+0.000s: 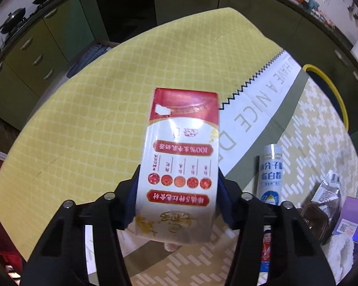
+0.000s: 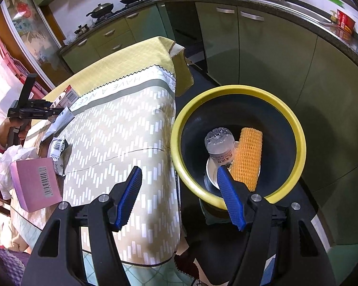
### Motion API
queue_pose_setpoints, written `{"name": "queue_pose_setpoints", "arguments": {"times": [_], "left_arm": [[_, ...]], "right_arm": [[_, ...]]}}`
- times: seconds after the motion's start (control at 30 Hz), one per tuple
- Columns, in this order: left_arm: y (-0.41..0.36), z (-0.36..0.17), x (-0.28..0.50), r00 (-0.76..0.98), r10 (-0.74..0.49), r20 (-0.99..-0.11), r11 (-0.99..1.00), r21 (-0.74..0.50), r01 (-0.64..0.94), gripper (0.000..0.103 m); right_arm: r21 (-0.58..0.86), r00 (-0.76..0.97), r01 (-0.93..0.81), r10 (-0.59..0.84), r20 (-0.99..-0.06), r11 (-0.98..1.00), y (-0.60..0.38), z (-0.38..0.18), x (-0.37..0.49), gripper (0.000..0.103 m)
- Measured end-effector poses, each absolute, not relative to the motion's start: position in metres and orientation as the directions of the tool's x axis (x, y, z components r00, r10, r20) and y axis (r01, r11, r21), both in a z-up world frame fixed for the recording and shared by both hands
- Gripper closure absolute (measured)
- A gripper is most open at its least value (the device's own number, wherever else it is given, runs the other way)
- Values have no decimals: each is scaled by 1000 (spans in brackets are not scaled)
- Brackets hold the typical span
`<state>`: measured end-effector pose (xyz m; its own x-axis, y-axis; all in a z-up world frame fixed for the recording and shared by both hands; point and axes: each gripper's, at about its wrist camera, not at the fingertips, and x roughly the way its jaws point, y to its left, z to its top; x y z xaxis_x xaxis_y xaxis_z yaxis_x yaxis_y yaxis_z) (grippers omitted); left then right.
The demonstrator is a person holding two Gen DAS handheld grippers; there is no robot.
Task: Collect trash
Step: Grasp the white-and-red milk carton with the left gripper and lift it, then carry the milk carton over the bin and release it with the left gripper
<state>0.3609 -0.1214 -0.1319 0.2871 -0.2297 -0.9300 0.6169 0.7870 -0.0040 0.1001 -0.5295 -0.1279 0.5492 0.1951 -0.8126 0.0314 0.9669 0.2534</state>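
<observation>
A red-and-white drink carton (image 1: 181,157) stands between the blue pads of my left gripper (image 1: 179,190), which is shut on its sides above the yellow tablecloth (image 1: 83,109). The right wrist view shows that same left gripper (image 2: 57,113) far left, with the carton (image 2: 66,96) in it. My right gripper (image 2: 179,170) is open and holds nothing, over the table's edge beside the yellow-rimmed bin (image 2: 298,143). In the bin lie a clear plastic bottle (image 2: 218,140) and an orange foam net (image 2: 248,157).
A white-and-blue tube (image 1: 271,166), a crumpled foil wrapper (image 1: 327,190) and a purple box (image 1: 350,221) lie on the patterned cloth. In the right wrist view the box (image 2: 35,183) looks pink, beside a barcoded wrapper (image 2: 58,147). A person's hand (image 2: 14,131) grips the left tool. Green cabinets (image 2: 262,59) stand behind.
</observation>
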Motion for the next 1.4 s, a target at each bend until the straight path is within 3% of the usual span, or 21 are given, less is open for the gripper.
{"name": "queue_pose_setpoints", "arguments": {"times": [0.2, 0.5, 0.8, 1.1, 1.2, 1.3, 1.4], "left_arm": [[-112, -122, 357, 303, -249, -920, 804, -23, 594, 51], [-123, -47, 317, 363, -276, -890, 789, 5, 614, 51], [-222, 1, 239, 273, -360, -892, 658, -35, 753, 51], [-384, -36, 209, 75, -331, -941, 459, -91, 884, 51], [-432, -60, 211, 45, -310, -950, 419, -94, 903, 56], [-459, -76, 213, 47, -292, -955, 398, -77, 914, 64], [-470, -80, 209, -6, -289, -957, 347, -111, 931, 62]], "right_arm": [[265, 553, 24, 208, -806, 964, -530, -126, 97, 38], [288, 599, 42, 207, -774, 957, -543, -116, 81, 38], [277, 635, 160, 117, -764, 947, -587, -113, 35, 38], [312, 649, 267, 70, -757, 912, -625, -124, -17, 38], [339, 655, 289, 73, -752, 895, -633, -130, -32, 38], [351, 646, 311, 75, -760, 884, -638, -140, -43, 38], [366, 637, 327, 83, -766, 871, -643, -149, -52, 38]]}}
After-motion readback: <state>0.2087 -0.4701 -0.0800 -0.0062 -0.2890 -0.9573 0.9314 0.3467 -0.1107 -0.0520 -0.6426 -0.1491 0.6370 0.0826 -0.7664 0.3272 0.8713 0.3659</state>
